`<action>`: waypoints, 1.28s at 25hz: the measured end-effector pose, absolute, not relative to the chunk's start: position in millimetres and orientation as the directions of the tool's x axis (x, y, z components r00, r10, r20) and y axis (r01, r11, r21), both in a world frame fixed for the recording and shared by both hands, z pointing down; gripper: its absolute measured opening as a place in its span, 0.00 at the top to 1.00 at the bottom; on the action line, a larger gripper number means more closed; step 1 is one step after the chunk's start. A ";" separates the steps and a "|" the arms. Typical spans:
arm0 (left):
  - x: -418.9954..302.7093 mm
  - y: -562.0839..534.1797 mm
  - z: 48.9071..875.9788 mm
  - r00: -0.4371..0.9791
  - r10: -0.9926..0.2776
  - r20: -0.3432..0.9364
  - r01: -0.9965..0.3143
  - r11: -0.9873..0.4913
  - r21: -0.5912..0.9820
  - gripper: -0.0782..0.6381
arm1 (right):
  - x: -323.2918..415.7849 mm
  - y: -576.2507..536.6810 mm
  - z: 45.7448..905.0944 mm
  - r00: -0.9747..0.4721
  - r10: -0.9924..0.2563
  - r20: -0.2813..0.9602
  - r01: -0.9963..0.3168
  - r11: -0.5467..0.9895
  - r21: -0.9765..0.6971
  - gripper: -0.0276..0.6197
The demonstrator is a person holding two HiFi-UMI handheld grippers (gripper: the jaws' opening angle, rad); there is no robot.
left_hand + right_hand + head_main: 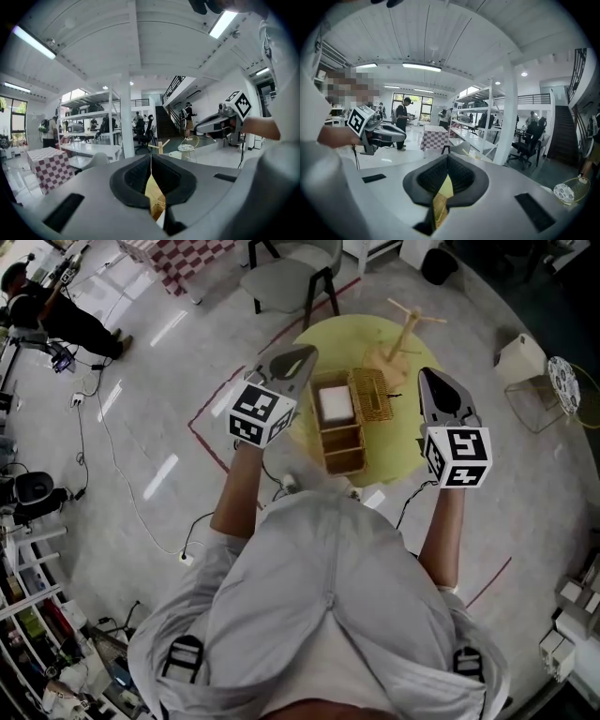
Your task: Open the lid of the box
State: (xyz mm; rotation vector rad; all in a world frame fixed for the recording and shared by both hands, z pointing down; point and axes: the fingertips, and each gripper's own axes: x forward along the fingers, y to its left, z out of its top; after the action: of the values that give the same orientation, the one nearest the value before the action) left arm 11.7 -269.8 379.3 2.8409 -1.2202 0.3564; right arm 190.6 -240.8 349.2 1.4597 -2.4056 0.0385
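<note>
A woven box (343, 435) stands on the round yellow table (398, 442). Its lid (371, 395) is swung out flat to the right. The far compartment holds a white block (336, 404); the near ones look empty. My left gripper (302, 356) hovers just left of the box, its jaws shut with nothing between them (151, 161). To the right of the lid my right gripper (434, 379) is held up, also shut and empty (447, 164). Neither gripper touches the box.
A wooden peg stand (405, 332) rises at the back of the table. Behind it is a grey chair (289, 279). A white bin (520, 357) and a wire side table (562, 381) stand to the right. Cables cross the floor, and a person (61, 322) is at the far left.
</note>
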 end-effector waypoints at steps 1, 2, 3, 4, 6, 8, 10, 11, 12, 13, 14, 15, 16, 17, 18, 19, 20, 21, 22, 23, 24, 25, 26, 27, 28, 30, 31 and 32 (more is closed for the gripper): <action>6.8 -269.9 371.9 0.661 -0.720 0.211 -0.723 -0.687 -0.081 0.84 | 185.4 -242.1 345.1 -0.428 -0.858 0.284 -0.864 0.481 0.149 0.92; 3.1 -269.9 365.0 0.657 -0.726 0.201 -0.725 -0.682 -0.097 0.84 | 180.7 -243.6 341.4 -0.433 -0.857 0.280 -0.860 0.486 0.156 0.92; 0.7 -269.6 358.5 0.657 -0.730 0.190 -0.724 -0.681 -0.112 0.84 | 176.9 -245.2 338.0 -0.437 -0.856 0.276 -0.856 0.490 0.166 0.92; -0.4 -268.7 352.3 0.659 -0.731 0.176 -0.722 -0.680 -0.125 0.84 | 173.8 -246.7 334.7 -0.439 -0.856 0.271 -0.851 0.493 0.180 0.92; -1.5 -265.6 340.5 0.665 -0.732 0.147 -0.717 -0.681 -0.149 0.84 | 168.8 -248.7 327.1 -0.440 -0.861 0.253 -0.843 0.494 0.215 0.92; -3.5 -262.1 330.7 0.667 -0.735 0.124 -0.714 -0.678 -0.177 0.84 | 164.2 -248.9 318.6 -0.442 -0.867 0.231 -0.835 0.492 0.247 0.92; -7.5 -258.4 320.5 0.664 -0.741 0.102 -0.716 -0.669 -0.200 0.84 | 158.8 -248.5 311.0 -0.450 -0.866 0.217 -0.828 0.496 0.262 0.92; -10.2 -256.8 315.1 0.662 -0.744 0.090 -0.719 -0.664 -0.203 0.84 | 155.6 -248.4 307.8 -0.456 -0.864 0.213 -0.824 0.500 0.266 0.92; -13.0 -255.5 309.7 0.660 -0.747 0.077 -0.724 -0.660 -0.201 0.84 | 152.3 -248.6 305.2 -0.461 -0.862 0.211 -0.819 0.505 0.272 0.92; -15.3 -254.8 304.3 0.660 -0.749 0.064 -0.727 -0.658 -0.196 0.84 | 149.3 -249.1 303.1 -0.466 -0.860 0.210 -0.815 0.509 0.277 0.92; -17.2 -254.5 299.8 0.659 -0.750 0.054 -0.730 -0.656 -0.191 0.84 | 146.7 -249.8 301.5 -0.469 -0.858 0.210 -0.810 0.513 0.283 0.92; -18.8 -254.5 296.8 0.659 -0.751 0.048 -0.732 -0.654 -0.189 0.84 | 144.6 -250.6 300.3 -0.471 -0.857 0.211 -0.807 0.515 0.289 0.92; -20.4 -254.9 295.7 0.657 -0.752 0.048 -0.733 -0.652 -0.192 0.84 | 142.7 -251.4 299.7 -0.473 -0.855 0.212 -0.805 0.517 0.292 0.92; -22.0 -255.4 296.2 0.654 -0.755 0.052 -0.734 -0.650 -0.197 0.84 | 141.2 -252.2 299.4 -0.474 -0.854 0.213 -0.803 0.519 0.294 0.92; -23.4 -256.1 297.4 0.650 -0.758 0.057 -0.735 -0.646 -0.204 0.84 | 140.0 -252.9 299.6 -0.475 -0.854 0.214 -0.802 0.520 0.294 0.92; -24.2 -256.9 298.3 0.647 -0.760 0.061 -0.736 -0.644 -0.209 0.84 | 139.1 -253.7 300.3 -0.476 -0.853 0.214 -0.802 0.521 0.293 0.92; -24.5 -257.6 298.8 0.645 -0.761 0.062 -0.737 -0.642 -0.213 0.84 | 138.5 -254.4 301.4 -0.476 -0.853 0.216 -0.802 0.521 0.291 0.92; -24.7 -258.2 299.6 0.645 -0.762 0.063 -0.736 -0.641 -0.215 0.84 | 138.1 -255.0 302.9 -0.476 -0.852 0.217 -0.803 0.522 0.289 0.92; -25.0 -258.5 300.9 0.646 -0.760 0.066 -0.735 -0.643 -0.214 0.84 | 137.6 -255.5 304.5 -0.475 -0.852 0.220 -0.803 0.522 0.286 0.92; -25.4 -258.6 302.5 0.649 -0.758 0.070 -0.733 -0.647 -0.211 0.84 | 137.1 -255.8 306.0 -0.474 -0.852 0.223 -0.804 0.522 0.283 0.92; -26.0 -258.5 303.8 0.651 -0.756 0.073 -0.732 -0.650 -0.206 0.84 | 136.5 -255.8 307.4 -0.473 -0.851 0.226 -0.805 0.522 0.280 0.92; -26.6 -258.6 304.8 0.653 -0.754 0.075 -0.731 -0.652 -0.201 0.84 | 135.9 -255.7 308.6 -0.472 -0.851 0.230 -0.806 0.522 0.279 0.92; -27.0 -258.8 305.3 0.654 -0.753 0.076 -0.730 -0.654 -0.197 0.84 | 135.5 -255.6 309.6 -0.471 -0.851 0.233 -0.806 0.523 0.278 0.92; -26.9 -259.4 305.5 0.655 -0.752 0.077 -0.730 -0.655 -0.193 0.84 | 135.3 -255.8 310.6 -0.471 -0.850 0.237 -0.805 0.524 0.278 0.92; -26.5 -260.3 305.8 0.655 -0.751 0.078 -0.730 -0.656 -0.191 0.84 | 135.4 -256.2 311.6 -0.471 -0.849 0.240 -0.804 0.525 0.279 0.92; -24.8 -261.7 308.3 0.657 -0.750 0.082 -0.728 -0.659 -0.189 0.84 | 136.4 -257.0 313.8 -0.469 -0.849 0.245 -0.804 0.525 0.280 0.92; -23.7 -261.8 310.2 0.658 -0.748 0.084 -0.727 -0.661 -0.189 0.84 | 136.9 -257.0 314.9 -0.468 -0.849 0.247 -0.804 0.525 0.280 0.92; -23.0 -261.8 312.1 0.660 -0.747 0.088 -0.725 -0.663 -0.188 0.84 | 137.2 -257.0 315.7 -0.468 -0.848 0.248 -0.804 0.525 0.280 0.92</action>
State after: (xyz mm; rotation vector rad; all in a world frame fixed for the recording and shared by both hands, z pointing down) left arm -23.0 -261.8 312.1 2.9854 -1.3311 0.2590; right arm 137.2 -257.0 315.7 1.3657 -2.4141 -0.1744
